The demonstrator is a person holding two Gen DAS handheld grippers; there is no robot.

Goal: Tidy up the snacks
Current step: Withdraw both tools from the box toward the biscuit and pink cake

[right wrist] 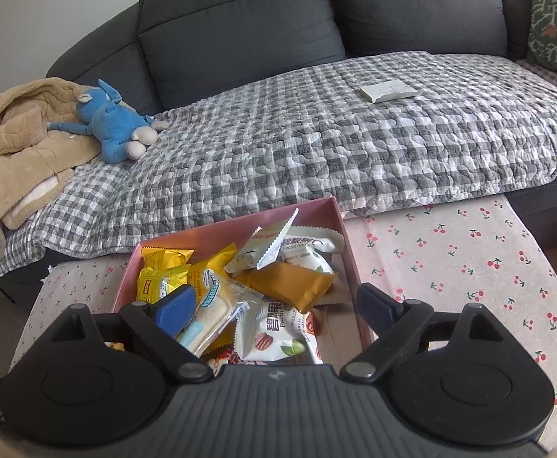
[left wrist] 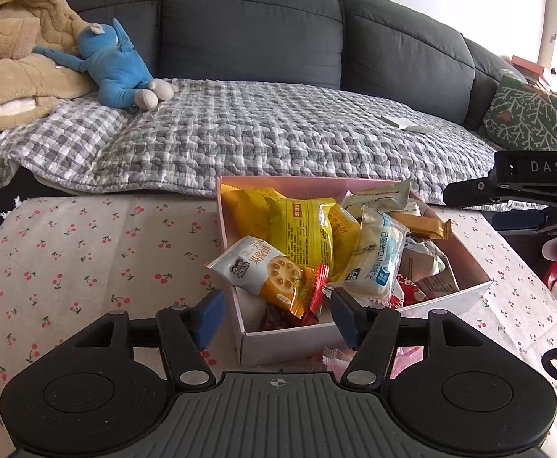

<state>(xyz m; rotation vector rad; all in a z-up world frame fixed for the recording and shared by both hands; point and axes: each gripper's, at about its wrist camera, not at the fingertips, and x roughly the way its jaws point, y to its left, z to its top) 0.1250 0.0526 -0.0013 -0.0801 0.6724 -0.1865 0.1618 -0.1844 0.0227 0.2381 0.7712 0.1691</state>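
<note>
A pink-and-white open box (left wrist: 446, 301) (right wrist: 349, 252) full of snack packets stands on a table with a cherry-print cloth (left wrist: 87, 252) (right wrist: 461, 259). Yellow packets (left wrist: 305, 225) (right wrist: 164, 278), a white biscuit packet (left wrist: 263, 271), a white bread packet (left wrist: 377, 255) (right wrist: 213, 313), an orange-brown bar (right wrist: 290, 286) and a pecan packet (right wrist: 278, 332) lie in it. My left gripper (left wrist: 276, 316) is open and empty at the box's near corner. My right gripper (right wrist: 274, 305) is open and empty above the box; it also shows at the right edge of the left wrist view (left wrist: 507, 191).
A small pink wrapper (left wrist: 335, 358) lies on the cloth in front of the box. Behind the table is a dark grey sofa (left wrist: 248, 26) with a checked quilt (right wrist: 316, 145), a blue plush toy (left wrist: 114, 65), a beige coat (right wrist: 19, 145), a flat white packet (right wrist: 387, 91) and a green cushion (left wrist: 526, 114).
</note>
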